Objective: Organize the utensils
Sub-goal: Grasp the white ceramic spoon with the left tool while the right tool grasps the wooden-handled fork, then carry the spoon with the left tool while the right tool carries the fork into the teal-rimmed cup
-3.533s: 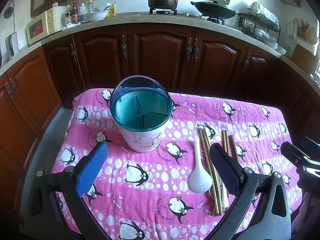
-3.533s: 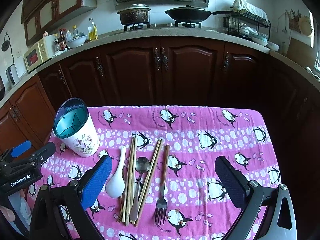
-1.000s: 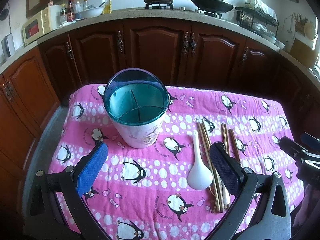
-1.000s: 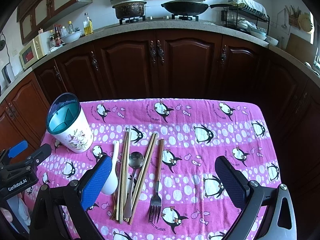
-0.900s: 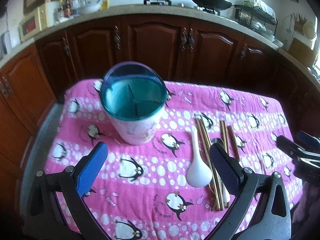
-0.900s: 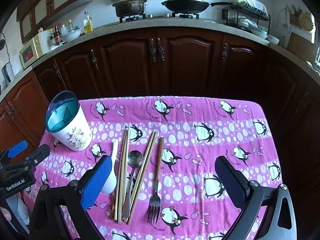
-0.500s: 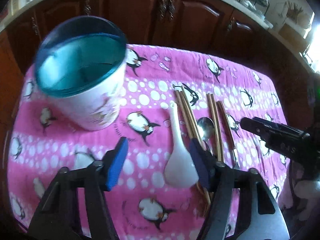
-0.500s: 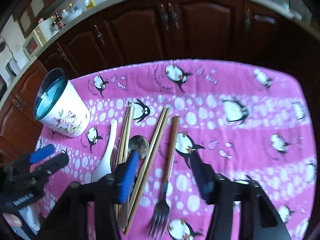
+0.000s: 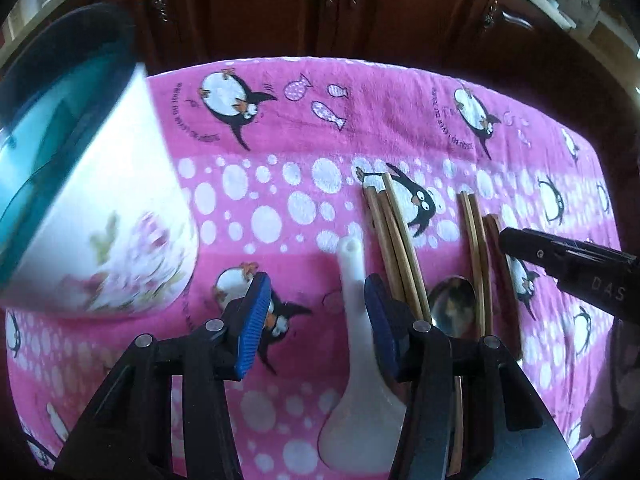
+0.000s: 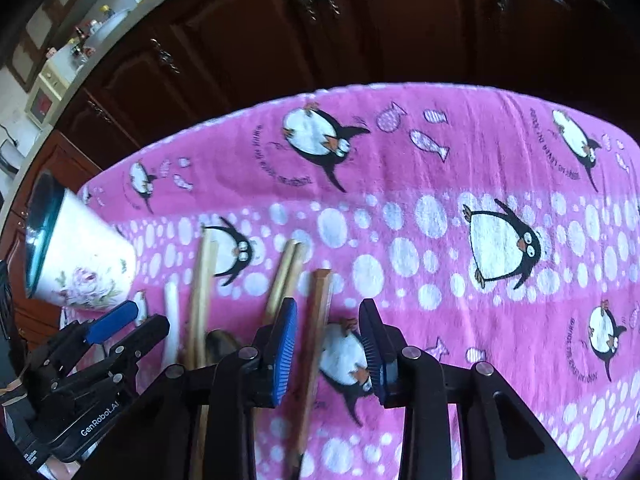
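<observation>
A white floral utensil holder (image 9: 100, 220) with a teal rim stands at the left of the pink penguin cloth (image 9: 280, 152). My left gripper (image 9: 316, 326) hangs low over the white spoon (image 9: 360, 380). The spoon's handle lies between the closing jaws, beside the right pad (image 9: 380, 328), and the left pad is still apart from it. My right gripper (image 10: 328, 346) is closing around the fork's wooden handle (image 10: 318, 320), which lies between the pads untouched. Chopstick pairs (image 9: 394, 240) (image 10: 286, 272) and a metal spoon (image 9: 454, 304) lie between the two utensils.
Dark wooden cabinet doors (image 10: 280, 40) stand right behind the table's far edge. A counter with bottles and a microwave (image 10: 48, 88) runs at the upper left. To the right of the fork the cloth (image 10: 500, 240) carries nothing.
Both grippers have come down and forward, close over the utensils. Both pairs of jaws have narrowed from wide open: the left around the white spoon's handle, the right around the fork's handle.
</observation>
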The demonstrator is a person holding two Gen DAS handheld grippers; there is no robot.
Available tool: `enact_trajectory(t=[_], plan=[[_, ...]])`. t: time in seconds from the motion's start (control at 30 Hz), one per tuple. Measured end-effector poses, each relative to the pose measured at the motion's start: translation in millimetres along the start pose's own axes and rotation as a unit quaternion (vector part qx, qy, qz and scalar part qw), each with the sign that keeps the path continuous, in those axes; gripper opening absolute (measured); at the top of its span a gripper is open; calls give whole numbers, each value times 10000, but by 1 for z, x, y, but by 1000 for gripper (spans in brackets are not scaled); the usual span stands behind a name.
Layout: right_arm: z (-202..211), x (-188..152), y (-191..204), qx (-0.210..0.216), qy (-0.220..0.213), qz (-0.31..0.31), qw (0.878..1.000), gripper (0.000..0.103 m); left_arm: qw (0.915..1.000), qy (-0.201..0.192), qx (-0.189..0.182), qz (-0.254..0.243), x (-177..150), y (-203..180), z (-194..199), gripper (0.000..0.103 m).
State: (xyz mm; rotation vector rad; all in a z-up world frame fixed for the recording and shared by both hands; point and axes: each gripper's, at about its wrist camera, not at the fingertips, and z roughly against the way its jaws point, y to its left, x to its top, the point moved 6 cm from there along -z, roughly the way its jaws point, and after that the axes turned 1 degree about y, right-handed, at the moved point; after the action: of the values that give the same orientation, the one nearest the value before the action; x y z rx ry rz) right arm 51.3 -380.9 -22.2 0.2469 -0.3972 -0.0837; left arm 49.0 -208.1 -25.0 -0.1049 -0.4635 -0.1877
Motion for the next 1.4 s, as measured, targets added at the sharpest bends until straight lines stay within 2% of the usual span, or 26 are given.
enact_trajectory(t=[0.1,0.17,0.2,0.23,0.27,0.3,0.4,0.5,0.6,0.7,0.93,1.03,1.2,1.33,1.4], plan=[[-9,1,-1,147,116,-61,9998,31,10000,83,19,-25,5,-2,-10,48],[-13,3,-1,134,131,-40,9998,25,9999,103,6,-57,8,-5,-16,46],[-13,3,-1,133,120,-8,9998,20,9999,95,-6,-68,8,-5,-17,41],[-12,4,0,162,113,25,9998,11,9999,102,-48,-66,10,-6,-18,24],[-10,3,0,234,114,33,9997,11,9998,137,-159,-35,11,-6,-18,14],[-7,3,0,274,102,17,9996,11,9995,173,-272,2,12,-7,-18,12],[15,-1,1,453,-93,5,9989,11,9980,204,-592,133,8,-2,-3,12],[45,-6,4,575,-323,62,9978,10,9953,52,-943,198,1,1,26,12],[79,-12,15,667,-576,254,9958,9,9924,-327,-1190,-1,-6,6,68,12],[115,-20,29,745,-825,449,9928,9,9905,-485,-1288,-30,-14,16,103,12],[171,-36,58,792,-1276,746,9858,10,9884,-793,-1299,18,-30,41,159,12],[190,-34,73,844,-1450,843,9822,10,9866,-1003,-1284,34,-25,51,184,12],[223,-10,116,1067,-1824,1171,9704,10,9827,-1379,-1232,139,-9,80,230,12],[252,16,160,1291,-2171,1471,9563,9,9807,-1726,-876,258,19,108,252,12],[261,29,184,1370,-2305,1617,9497,9,9806,-1768,-779,343,31,119,253,12]])
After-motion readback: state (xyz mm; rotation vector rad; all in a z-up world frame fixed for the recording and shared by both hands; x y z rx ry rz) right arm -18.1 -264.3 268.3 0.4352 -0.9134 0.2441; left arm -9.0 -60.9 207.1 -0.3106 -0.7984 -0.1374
